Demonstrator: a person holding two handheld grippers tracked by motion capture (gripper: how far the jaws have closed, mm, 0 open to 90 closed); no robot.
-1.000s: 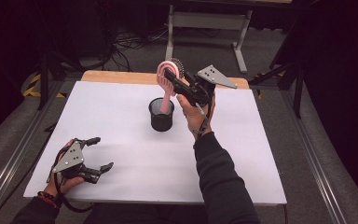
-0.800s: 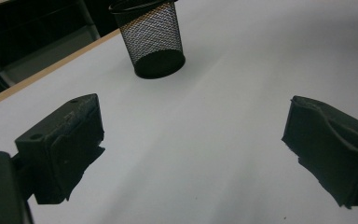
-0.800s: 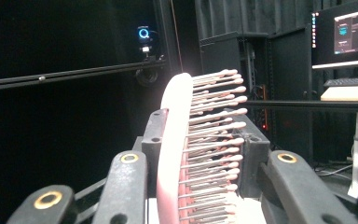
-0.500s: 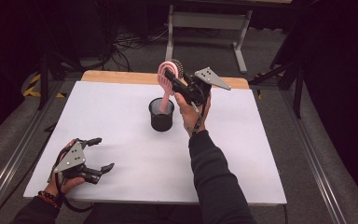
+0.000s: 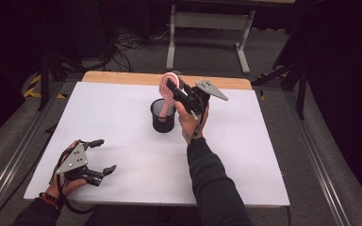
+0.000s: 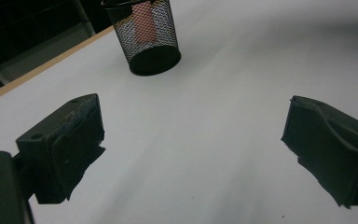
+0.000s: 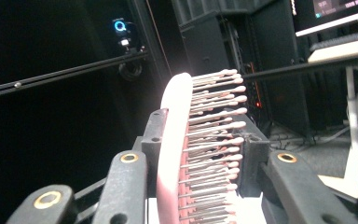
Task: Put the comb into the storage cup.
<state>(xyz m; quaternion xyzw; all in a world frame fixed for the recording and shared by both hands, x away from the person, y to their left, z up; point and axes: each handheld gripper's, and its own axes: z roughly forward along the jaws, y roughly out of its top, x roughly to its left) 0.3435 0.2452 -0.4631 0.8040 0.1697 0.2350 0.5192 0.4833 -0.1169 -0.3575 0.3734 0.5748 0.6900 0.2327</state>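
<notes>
A pink hairbrush (image 5: 166,87) stands upright, its head clamped between the jaws of my right gripper (image 5: 173,90), bristles towards the right jaw in the right gripper view (image 7: 205,140). Its handle reaches down into a black mesh cup (image 5: 162,117) at the table's middle back. In the left gripper view the pink handle (image 6: 144,23) shows through the cup's mesh (image 6: 161,44). My left gripper (image 5: 104,155) rests on the white table near the front left corner. It is open, with nothing between its jaws (image 6: 193,135).
The white tabletop (image 5: 245,155) has a wooden strip (image 5: 118,77) along its far edge. A metal stand (image 5: 207,28) is on the floor behind it. Rails run along both sides of the table.
My right gripper has sunk a little with the hairbrush, so the handle sits lower in the mesh cup. The left gripper has stayed where it was.
</notes>
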